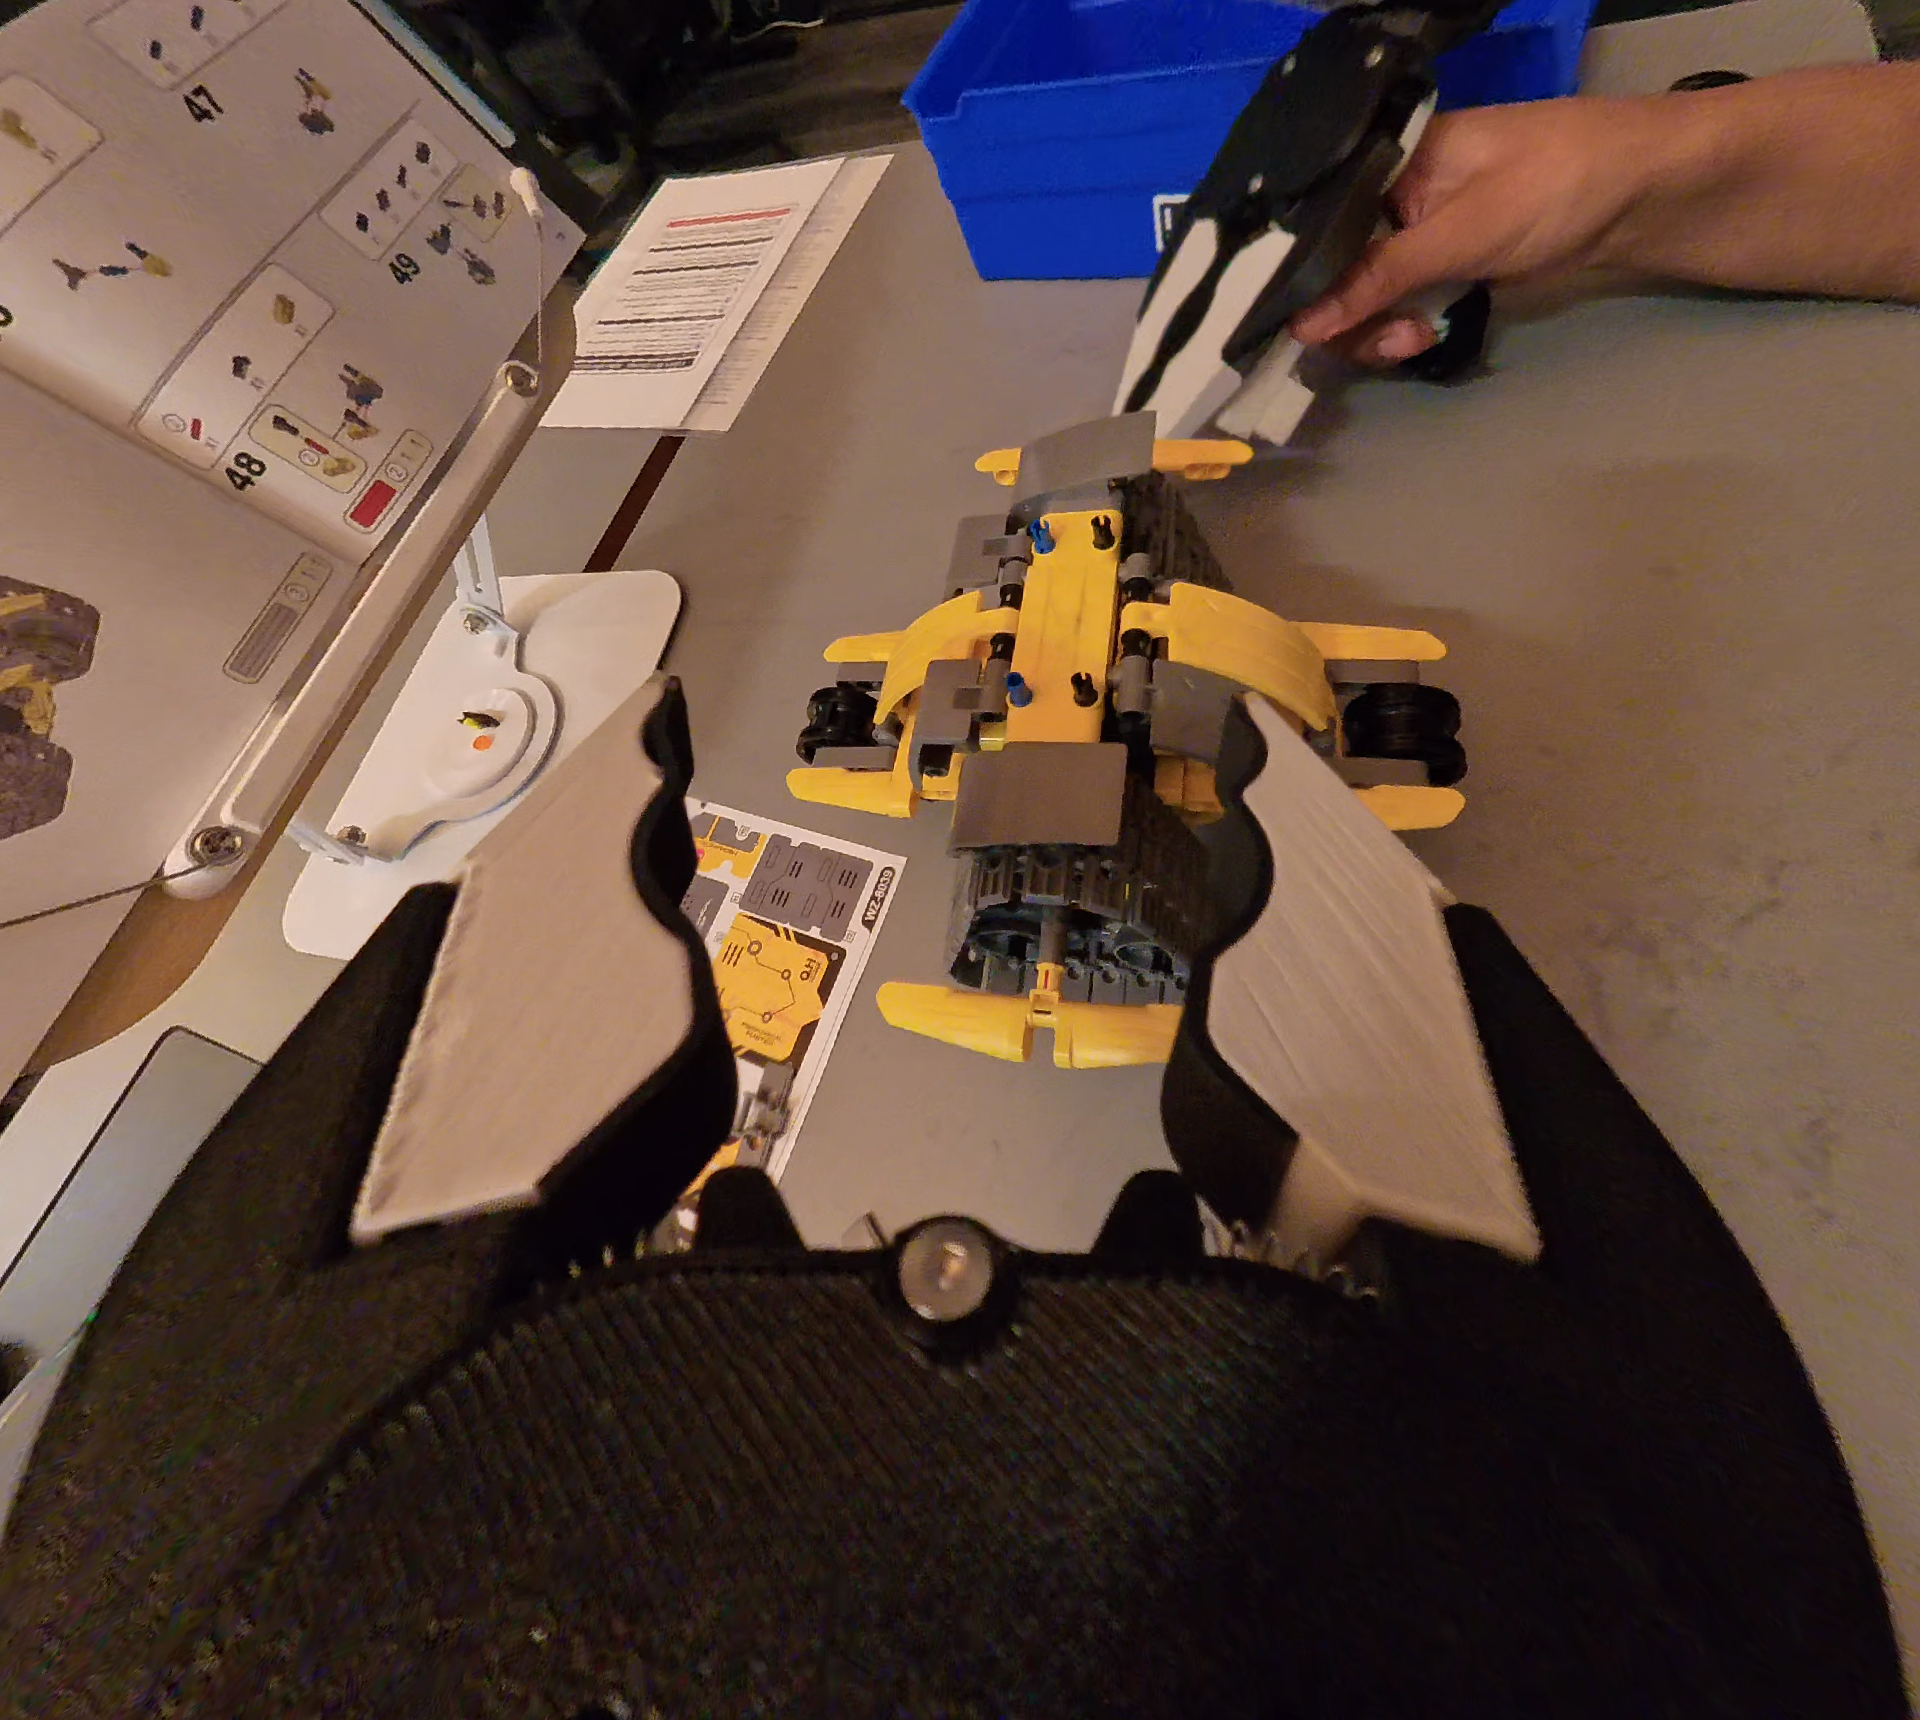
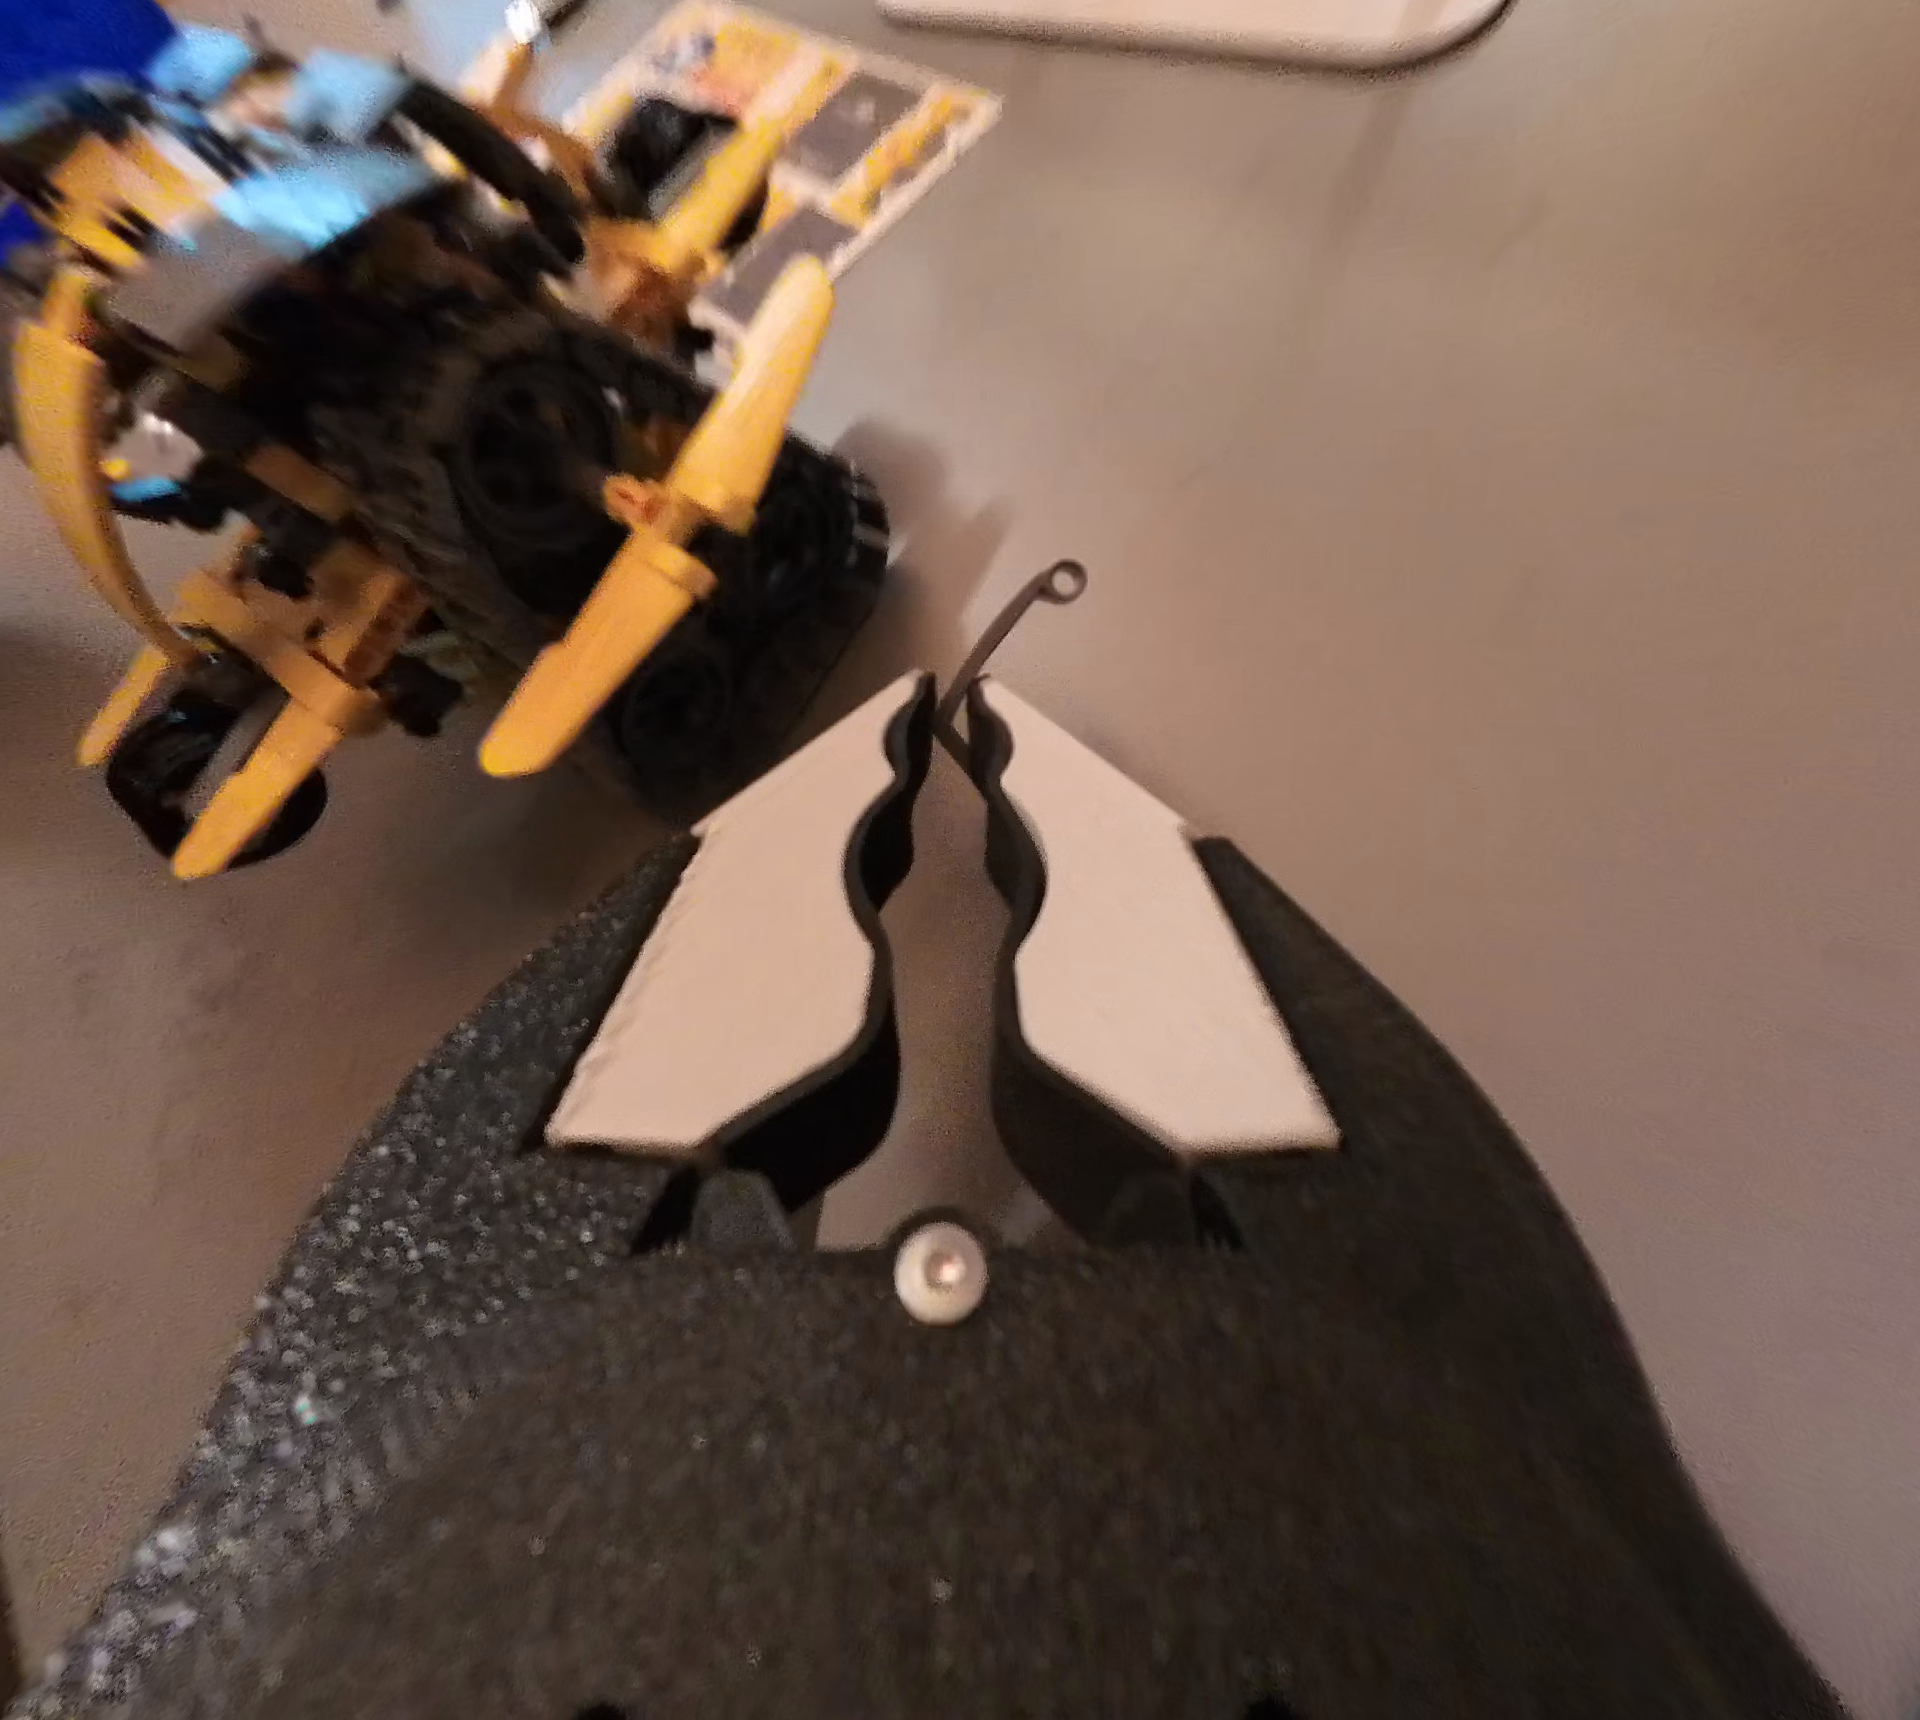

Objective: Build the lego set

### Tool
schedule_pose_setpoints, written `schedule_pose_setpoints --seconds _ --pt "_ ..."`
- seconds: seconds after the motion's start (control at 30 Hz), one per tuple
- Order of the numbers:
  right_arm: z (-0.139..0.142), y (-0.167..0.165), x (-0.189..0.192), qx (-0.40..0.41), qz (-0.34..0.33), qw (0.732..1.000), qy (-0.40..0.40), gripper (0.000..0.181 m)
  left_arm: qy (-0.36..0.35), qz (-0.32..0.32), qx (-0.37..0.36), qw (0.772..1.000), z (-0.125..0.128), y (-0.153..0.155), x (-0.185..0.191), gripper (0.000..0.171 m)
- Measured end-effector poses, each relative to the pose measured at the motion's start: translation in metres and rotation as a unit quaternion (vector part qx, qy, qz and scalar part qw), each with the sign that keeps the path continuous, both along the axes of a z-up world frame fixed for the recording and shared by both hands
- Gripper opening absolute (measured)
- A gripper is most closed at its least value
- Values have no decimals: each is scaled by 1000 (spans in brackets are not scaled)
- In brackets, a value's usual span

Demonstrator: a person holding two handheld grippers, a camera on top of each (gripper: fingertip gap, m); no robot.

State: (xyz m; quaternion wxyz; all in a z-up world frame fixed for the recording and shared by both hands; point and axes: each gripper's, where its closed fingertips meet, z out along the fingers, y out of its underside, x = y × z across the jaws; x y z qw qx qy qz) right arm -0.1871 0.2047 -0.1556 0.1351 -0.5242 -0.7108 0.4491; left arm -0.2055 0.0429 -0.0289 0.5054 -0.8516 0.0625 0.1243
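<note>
The left gripper (image 1: pixel 956 735) stands wide open at lower centre of its view, its ridged grey fingers (image 1: pixel 540 974) with wavy black pads flanking the near end of a model (image 1: pixel 1112 735) on the table (image 1: pixel 1610 631). The model is a blocky yellow, grey and black brick vehicle with curved yellow blades and rubber wheels. Its right finger overlaps the model's edge; contact cannot be told. A glossy sticker sheet (image 1: pixel 790 932) lies flat just left of the model.

The right gripper (image 2: pixel 948 694), low in its view, is closed on a thin black rod (image 2: pixel 1013 626) ending in a small ring. The blurred model sits at left. The smooth grey table is bare to the right.

At upper left of the left view, a booklet (image 1: pixel 208 268) leans on a white stand (image 1: pixel 468 735); a blue plastic bin (image 1: pixel 1091 112) sits at top.
</note>
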Motion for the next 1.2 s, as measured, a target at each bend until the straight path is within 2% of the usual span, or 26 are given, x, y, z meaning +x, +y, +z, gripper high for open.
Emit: schedule_pose_setpoints --seconds 0.13,0.2,0.27,0.33,0.4,0.47,0.57,0.73,0.83,0.87,0.97,1.03,1.1,1.13,1.2 --pt "65 6 -1 10 -18 986 164 4 -2 -10 6 1000 1 4 8 98" --pt "104 -2 12 0 10 965 260 4 -2 -17 7 1000 0 8 13 99" --pt "129 -21 31 -32 64 946 315 4 1 -24 8 1000 -2 13 20 99" --pt "132 -49 50 -88 143 942 290 4 15 -32 27 999 2 21 28 91" --pt "127 -74 65 -144 208 934 254 4 22 -40 69 997 14 29 38 65" --pt "119 -92 73 -159 246 927 233 4 -4 -35 95 995 20 37 45 43" --pt "109 -104 77 -141 271 924 228 4 -73 -40 75 994 7 47 58 37" --pt "118 -112 87 -160 290 909 252 4 -182 -90 27 979 -12 52 90 34" --pt "115 -115 91 -160 306 906 245 4 -249 -126 31 960 -9 53 107 21" --pt "116 -116 94 -166 312 903 243 4 -258 -120 33 958 -9 54 106 10" --pt "114 -114 89 -160 302 908 241 6 -281 -122 33 951 -8 53 104 5" --pt "114 -106 78 -132 269 919 257 13 -308 -110 47 944 -4 54 100 0" --pt "117 -90 63 -71 208 928 301 31 -310 -87 58 945 -3 53 88 0" --pt "120 -80 56 -24 170 928 332 34 -317 -76 61 943 -3 52 82 0" --pt "130 -68 49 73 103 911 393 33 -344 -59 77 934 0 51 73 0"
